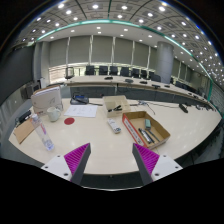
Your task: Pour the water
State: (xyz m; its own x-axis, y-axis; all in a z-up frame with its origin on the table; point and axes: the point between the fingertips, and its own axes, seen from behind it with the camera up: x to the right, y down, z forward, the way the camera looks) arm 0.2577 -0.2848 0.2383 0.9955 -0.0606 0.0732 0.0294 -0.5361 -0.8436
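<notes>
- Viewing from the gripper camera: claw (111,160) held above the near desk (100,135) edge, fingers apart, clamped on nothing.
- Clear plastic bottle (43,132) standing upright on the desk, ahead and left of the fingers, well apart from them.
- Judged light, thin-walled, slippery, crushable; grip mid-body, moderate squeeze.
- No readable label or writing; open cardboard box (144,129) ahead right.

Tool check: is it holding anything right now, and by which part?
Nothing held. The tool is open, with only bare table between its fingers; the bottle stands apart.
</notes>
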